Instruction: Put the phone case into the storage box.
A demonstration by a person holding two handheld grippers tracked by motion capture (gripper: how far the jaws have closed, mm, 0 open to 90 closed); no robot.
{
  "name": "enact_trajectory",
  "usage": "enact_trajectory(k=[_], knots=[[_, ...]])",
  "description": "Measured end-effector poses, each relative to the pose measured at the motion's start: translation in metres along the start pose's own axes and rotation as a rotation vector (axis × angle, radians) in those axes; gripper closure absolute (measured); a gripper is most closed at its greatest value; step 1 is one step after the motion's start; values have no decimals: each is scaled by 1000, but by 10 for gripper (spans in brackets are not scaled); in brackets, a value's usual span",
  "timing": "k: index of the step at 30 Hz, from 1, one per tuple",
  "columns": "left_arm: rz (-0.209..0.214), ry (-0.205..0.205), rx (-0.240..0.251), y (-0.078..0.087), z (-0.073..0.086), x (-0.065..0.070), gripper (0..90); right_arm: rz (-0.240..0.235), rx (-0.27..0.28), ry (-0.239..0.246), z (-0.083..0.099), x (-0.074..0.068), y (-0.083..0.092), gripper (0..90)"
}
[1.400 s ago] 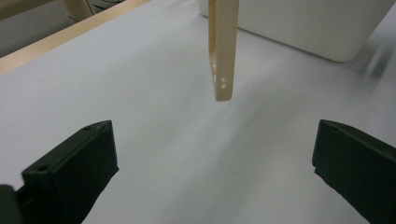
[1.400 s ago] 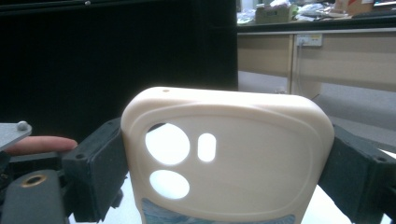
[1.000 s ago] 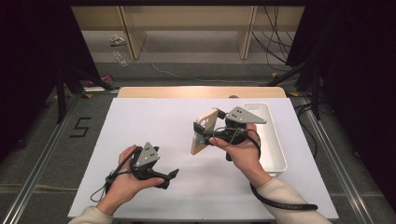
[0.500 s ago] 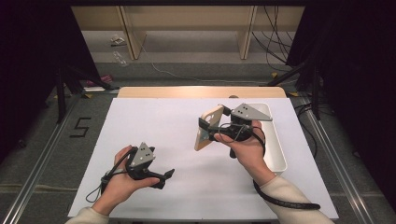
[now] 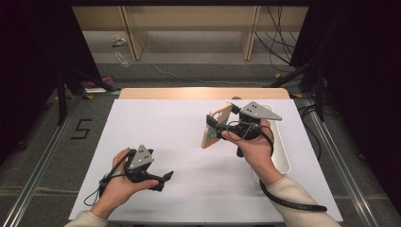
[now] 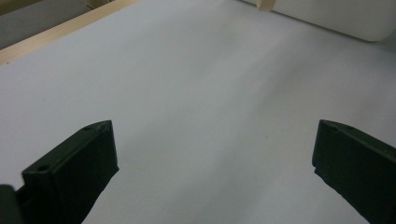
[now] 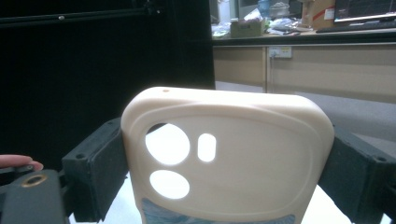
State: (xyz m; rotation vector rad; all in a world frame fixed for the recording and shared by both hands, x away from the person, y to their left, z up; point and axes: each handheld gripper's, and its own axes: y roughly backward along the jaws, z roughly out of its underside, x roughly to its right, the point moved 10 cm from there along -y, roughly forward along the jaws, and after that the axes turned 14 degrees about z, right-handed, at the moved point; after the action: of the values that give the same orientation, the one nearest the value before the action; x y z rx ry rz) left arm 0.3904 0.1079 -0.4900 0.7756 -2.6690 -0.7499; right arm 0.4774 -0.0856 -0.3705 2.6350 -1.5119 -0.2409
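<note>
The right gripper (image 5: 213,126) clamps the cream phone case (image 5: 215,126) by its edges above the worktop (image 5: 156,137); steady pressure prevents slipping. The left gripper (image 5: 166,177) rests spread, holding nothing.

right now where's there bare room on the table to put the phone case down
Free: the white table top between the left gripper and the phone case, and the whole far-left stretch up to the wooden edge. Crowded: the right side, where the right gripper grips the case beside the white tray.
</note>
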Motion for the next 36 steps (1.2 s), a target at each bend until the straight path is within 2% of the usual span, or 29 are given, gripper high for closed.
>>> enact_trajectory(k=[36], knots=[[-29, 15, 2, 6, 4, -10, 0, 59, 9, -10, -10, 22, 4, 121]])
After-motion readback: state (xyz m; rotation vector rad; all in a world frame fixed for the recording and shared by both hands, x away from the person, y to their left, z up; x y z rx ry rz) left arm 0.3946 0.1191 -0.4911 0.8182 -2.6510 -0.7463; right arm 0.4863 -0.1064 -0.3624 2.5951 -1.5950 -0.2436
